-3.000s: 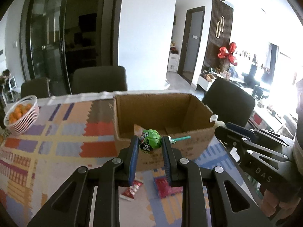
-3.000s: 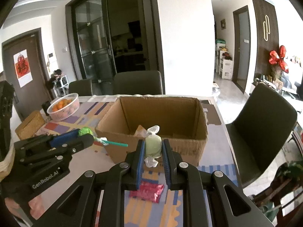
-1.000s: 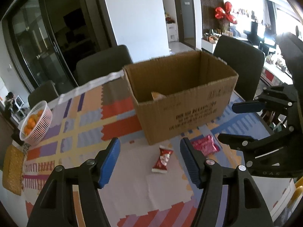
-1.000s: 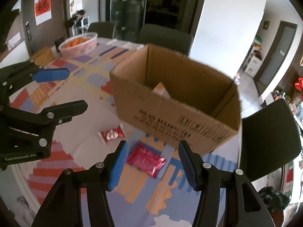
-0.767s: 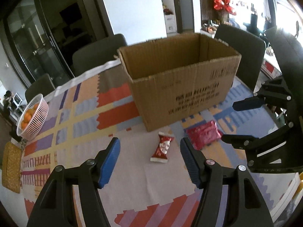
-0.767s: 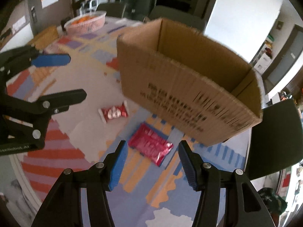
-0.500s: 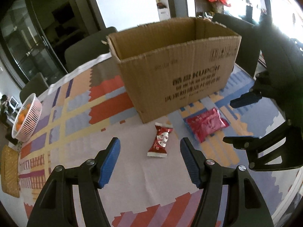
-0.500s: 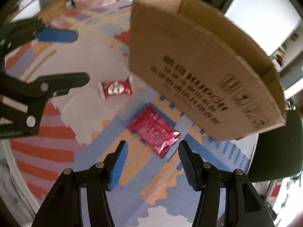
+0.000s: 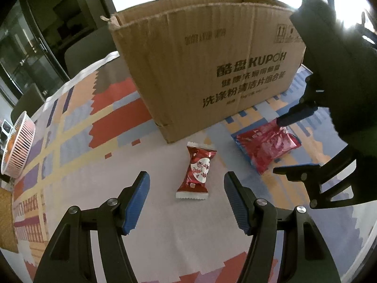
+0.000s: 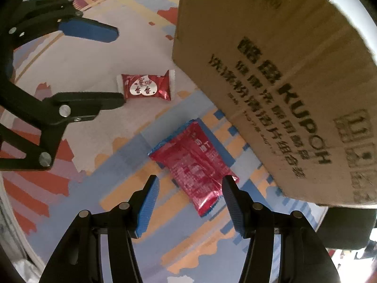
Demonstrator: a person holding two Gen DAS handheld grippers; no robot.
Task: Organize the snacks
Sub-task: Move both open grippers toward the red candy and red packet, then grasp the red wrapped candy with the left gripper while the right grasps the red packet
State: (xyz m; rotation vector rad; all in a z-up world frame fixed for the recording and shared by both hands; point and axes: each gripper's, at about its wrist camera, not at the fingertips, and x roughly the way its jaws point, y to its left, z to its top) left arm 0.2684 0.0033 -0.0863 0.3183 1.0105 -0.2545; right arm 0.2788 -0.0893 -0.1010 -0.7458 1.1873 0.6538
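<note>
A small red candy packet (image 9: 196, 171) lies on the patterned tablecloth in front of a cardboard box (image 9: 207, 70). My left gripper (image 9: 186, 188) is open and empty, low over the table, with its jaws on either side of the packet's near end. A larger red snack pouch (image 10: 194, 162) lies to the right, by the box's front wall (image 10: 282, 82). My right gripper (image 10: 189, 189) is open and empty, its jaws straddling the pouch's near end. The pouch (image 9: 266, 146) and right gripper (image 9: 294, 143) show in the left wrist view. The candy packet (image 10: 146, 87) and left gripper (image 10: 103, 63) show in the right wrist view.
A white basket of oranges (image 9: 16, 148) stands at the table's far left. A woven mat (image 9: 7, 219) lies at the left edge. Dark chairs (image 9: 89, 47) stand behind the table. The box's inside is hidden from both views.
Both grippers, which held a lollipop and a wrapped sweet 3 s ago, are open and empty. Over the last second both have dropped toward the table and closed in on the two red packets.
</note>
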